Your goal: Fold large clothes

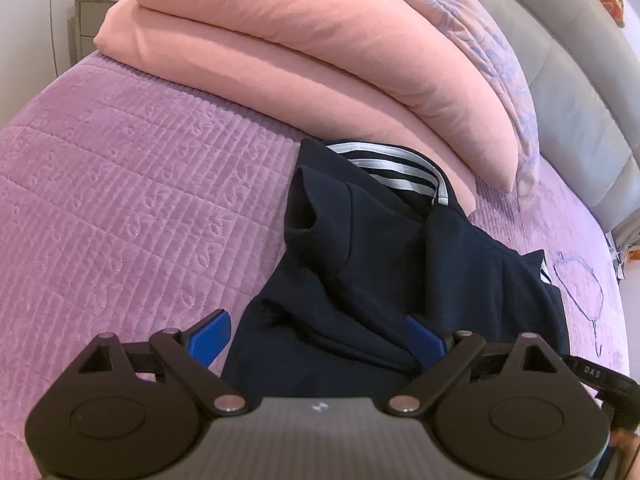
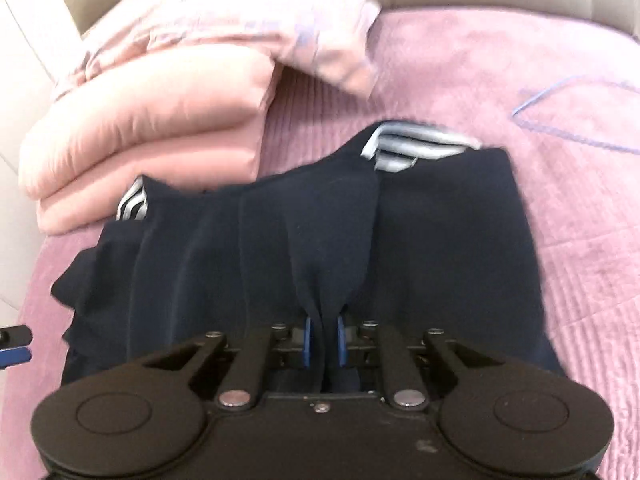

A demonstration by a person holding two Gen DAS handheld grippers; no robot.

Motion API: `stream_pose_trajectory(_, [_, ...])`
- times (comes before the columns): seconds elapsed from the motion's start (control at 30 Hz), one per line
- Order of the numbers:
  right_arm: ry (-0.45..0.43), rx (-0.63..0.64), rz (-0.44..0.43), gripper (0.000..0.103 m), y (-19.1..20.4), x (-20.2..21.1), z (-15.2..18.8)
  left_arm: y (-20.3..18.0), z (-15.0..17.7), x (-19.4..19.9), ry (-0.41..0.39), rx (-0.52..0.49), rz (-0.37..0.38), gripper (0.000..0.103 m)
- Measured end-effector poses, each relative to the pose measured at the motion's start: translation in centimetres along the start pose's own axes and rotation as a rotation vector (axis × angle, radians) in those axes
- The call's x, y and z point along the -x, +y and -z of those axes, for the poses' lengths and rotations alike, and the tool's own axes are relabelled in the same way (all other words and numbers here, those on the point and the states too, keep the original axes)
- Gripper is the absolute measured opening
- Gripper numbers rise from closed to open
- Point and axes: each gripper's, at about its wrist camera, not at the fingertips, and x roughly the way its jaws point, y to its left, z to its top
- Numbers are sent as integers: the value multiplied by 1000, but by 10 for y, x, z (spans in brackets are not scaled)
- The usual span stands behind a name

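Observation:
A dark navy garment (image 1: 384,256) with white stripes (image 1: 400,168) lies partly folded on the purple bedspread (image 1: 120,184). My left gripper (image 1: 318,340) is open, its blue pads (image 1: 210,338) on either side of the garment's near edge, holding nothing. In the right wrist view the same garment (image 2: 440,232) spreads ahead. My right gripper (image 2: 323,340) is shut on a pinched ridge of the navy cloth that rises between its blue pads (image 2: 307,340). White striped trim (image 2: 404,144) shows at the garment's far edge.
A folded pink duvet (image 1: 304,48) and a patterned pillow (image 1: 488,60) lie behind the garment, also in the right wrist view (image 2: 152,120). A grey padded headboard (image 1: 580,92) lines the right. A nightstand (image 1: 86,20) stands far left. The left gripper's tip (image 2: 14,346) shows at the right view's left edge.

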Motion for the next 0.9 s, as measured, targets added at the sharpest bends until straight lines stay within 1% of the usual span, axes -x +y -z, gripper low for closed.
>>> stream_pose_trajectory(0.03, [14, 12, 9, 15, 4, -8, 5, 0, 0, 0, -2, 1, 2, 95])
stream_pose_trajectory(0.07, [32, 25, 28, 18, 5, -15, 8, 0, 0, 0, -1, 2, 3, 95])
stream_pose_trajectory(0.1, [61, 60, 65, 22, 8, -24, 11, 0, 0, -1, 2, 2, 3, 95])
stream_pose_trajectory(0.17, [83, 115, 129, 42, 8, -35, 12, 0, 1, -2, 9, -3, 3, 95])
stream_pose_trajectory(0.2, [81, 122, 143, 45, 9, -32, 11, 0, 1, -2, 9, -4, 3, 95])
stream_pose_trajectory(0.23, [77, 129, 149, 45, 12, -29, 10, 0, 1, -2, 6, -5, 4, 95])
stream_pose_trajectory(0.3, [62, 160, 145, 45, 19, -9, 14, 0, 1, -1, 3, -4, 7, 95])
stream_pose_trajectory(0.37, [44, 230, 143, 45, 30, 9, 18, 0, 1, -2, 7, -7, 6, 95])
stream_pose_trajectory(0.43, [36, 277, 115, 46, 41, 23, 24, 0, 1, -3, 9, -5, 1, 95])
stream_pose_trajectory(0.5, [72, 324, 65, 48, 52, 32, 34, 1, 1, -2, 9, 3, 0, 95])
stream_pose_trajectory(0.53, [110, 343, 49, 48, 55, 30, 40, 2, 1, -2, 6, 5, 2, 95])
stream_pose_trajectory(0.6, [234, 387, 41, 59, 61, 13, 57, 3, 0, -1, 4, 6, -3, 95])
stream_pose_trajectory(0.63, [274, 409, 69, 64, 61, -2, 69, 3, 0, -1, 5, 4, -9, 95])
stream_pose_trajectory(0.67, [273, 426, 104, 69, 61, -15, 79, 3, 0, -1, 5, 3, -14, 95])
stream_pose_trajectory(0.7, [242, 433, 109, 72, 62, -21, 86, 2, 0, -1, 5, 2, -20, 95])
stream_pose_trajectory(0.73, [227, 437, 121, 72, 64, -23, 88, 2, 0, -1, 3, -3, -24, 95])
stream_pose_trajectory(0.8, [237, 435, 138, 72, 69, -24, 85, -2, 0, 2, -6, -16, -35, 95])
stream_pose_trajectory(0.87, [228, 410, 128, 75, 65, -26, 84, -6, 0, 6, -14, -23, -47, 95])
stream_pose_trajectory(0.9, [220, 396, 117, 75, 62, -26, 84, -8, 0, 9, -11, -20, -35, 95])
